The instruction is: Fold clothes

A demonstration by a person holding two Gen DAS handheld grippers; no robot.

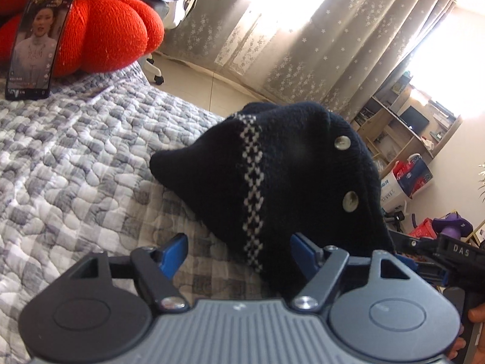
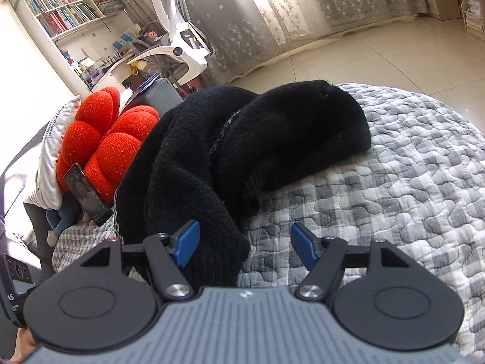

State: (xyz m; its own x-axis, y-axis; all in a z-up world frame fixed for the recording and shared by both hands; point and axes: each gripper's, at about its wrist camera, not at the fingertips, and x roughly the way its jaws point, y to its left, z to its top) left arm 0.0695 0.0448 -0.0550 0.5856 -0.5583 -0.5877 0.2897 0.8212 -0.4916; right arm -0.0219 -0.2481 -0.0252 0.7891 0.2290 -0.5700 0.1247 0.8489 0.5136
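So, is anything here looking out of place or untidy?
Yes. The dark knitted cardigan lies bunched in a crumpled heap on the quilted bedspread, not flat. A phone leans against the red cushion.

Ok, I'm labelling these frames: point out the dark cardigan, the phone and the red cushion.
dark cardigan [image 1: 288, 163]: left wrist view, on its knit front.
phone [image 1: 36, 42]: left wrist view, middle of its lit screen.
red cushion [image 2: 115, 148]: right wrist view, on one knitted lobe.
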